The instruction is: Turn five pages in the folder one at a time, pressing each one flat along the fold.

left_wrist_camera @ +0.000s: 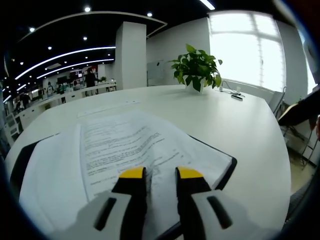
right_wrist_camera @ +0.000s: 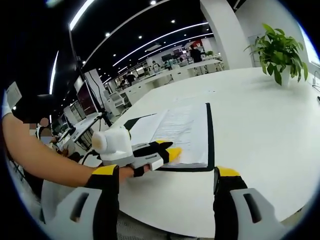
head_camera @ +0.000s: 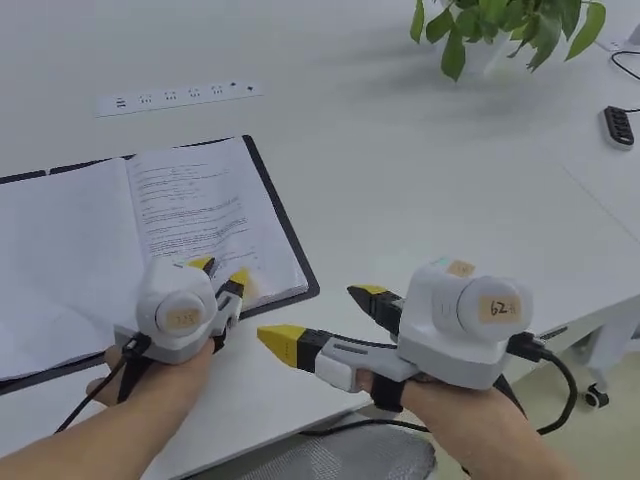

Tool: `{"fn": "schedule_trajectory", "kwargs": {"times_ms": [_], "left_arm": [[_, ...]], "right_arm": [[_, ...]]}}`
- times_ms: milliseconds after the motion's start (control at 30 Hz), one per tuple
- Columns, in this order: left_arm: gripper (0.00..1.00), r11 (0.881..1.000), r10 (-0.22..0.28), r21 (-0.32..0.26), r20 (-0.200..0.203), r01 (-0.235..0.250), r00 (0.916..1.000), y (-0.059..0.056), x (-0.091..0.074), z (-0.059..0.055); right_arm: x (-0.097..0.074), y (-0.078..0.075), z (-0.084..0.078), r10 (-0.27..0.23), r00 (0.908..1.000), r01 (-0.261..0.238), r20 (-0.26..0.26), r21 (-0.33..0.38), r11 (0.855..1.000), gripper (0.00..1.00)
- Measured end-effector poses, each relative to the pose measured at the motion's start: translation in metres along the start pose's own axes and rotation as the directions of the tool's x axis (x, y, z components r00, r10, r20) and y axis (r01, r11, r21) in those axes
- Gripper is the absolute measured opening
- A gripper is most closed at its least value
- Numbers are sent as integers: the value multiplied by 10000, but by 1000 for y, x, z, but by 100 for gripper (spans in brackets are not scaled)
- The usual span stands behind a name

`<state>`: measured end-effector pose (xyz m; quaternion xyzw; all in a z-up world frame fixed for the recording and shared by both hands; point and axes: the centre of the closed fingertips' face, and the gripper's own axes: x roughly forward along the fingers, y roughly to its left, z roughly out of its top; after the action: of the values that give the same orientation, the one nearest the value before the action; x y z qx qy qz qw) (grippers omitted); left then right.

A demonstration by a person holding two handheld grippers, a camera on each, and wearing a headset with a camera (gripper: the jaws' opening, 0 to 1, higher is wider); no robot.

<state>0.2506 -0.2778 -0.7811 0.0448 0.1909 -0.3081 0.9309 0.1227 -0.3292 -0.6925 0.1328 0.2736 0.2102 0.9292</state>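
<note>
Underneath everything, table (head_camera: pixel 420 200): plain white, takes up most of the head view.
Folder (left_wrist_camera: pixel 24 165): black cover, lying open flat at the near left edge of the table, so that's where the task's thing is.
Printed page (head_camera: pixel 200 210): right-hand sheet of the folder, covered in text and lying pretty flat. Its near right corner sits by the table's near edge.
Plant (head_camera: pixel 500 30): leafy green one way off at the far right corner of the table.
Right gripper (head_camera: pixel 315 313): hovers at the near edge of the table, just right of the folder. Claw is spread wide with nothing in it.
Left gripper (head_camera: pixel 220 272): over the near right corner of the printed page. Claw is only a narrow gap apart and nothing is pinched between the tips. Can't tell if the tips actually touch the paper.
Socket panel (head_camera: pixel 180 97): white, set flat in the table beyond the folder's far edge.
Power strip (head_camera: pixel 618 125): small black one at the right edge of the table.
</note>
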Motion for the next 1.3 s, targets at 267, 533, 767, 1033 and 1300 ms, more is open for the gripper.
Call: {"fn": "schedule_trajectory", "kwargs": {"times_ms": [267, 533, 767, 1033, 1300], "left_arm": [[7, 9997, 165, -189, -161, -168, 9997, 7, -1, 0], [4, 9963, 200, -838, -145, -211, 9997, 6, -1, 1], [2, 9924, 205, -1209, -127, -219, 9997, 7, 0, 1], [1, 9877, 226, -1547, -95, -238, 9997, 8, 0, 1], [0, 9820, 219, -1874, -94, -232, 9997, 9, -1, 1]], "right_arm": [[20, -7, 7, 148, 9998, -151, -157, -204, 9997, 74], [50, -18, 13, 311, 9992, -310, -260, 26, 9995, 69], [77, -26, 20, 440, 9986, -443, -278, -110, 9990, 65], [99, -41, 24, 462, 9984, -464, -318, -53, 9989, 61], [116, -49, 16, 696, 9962, -696, -515, 21, 9976, 56]]}}
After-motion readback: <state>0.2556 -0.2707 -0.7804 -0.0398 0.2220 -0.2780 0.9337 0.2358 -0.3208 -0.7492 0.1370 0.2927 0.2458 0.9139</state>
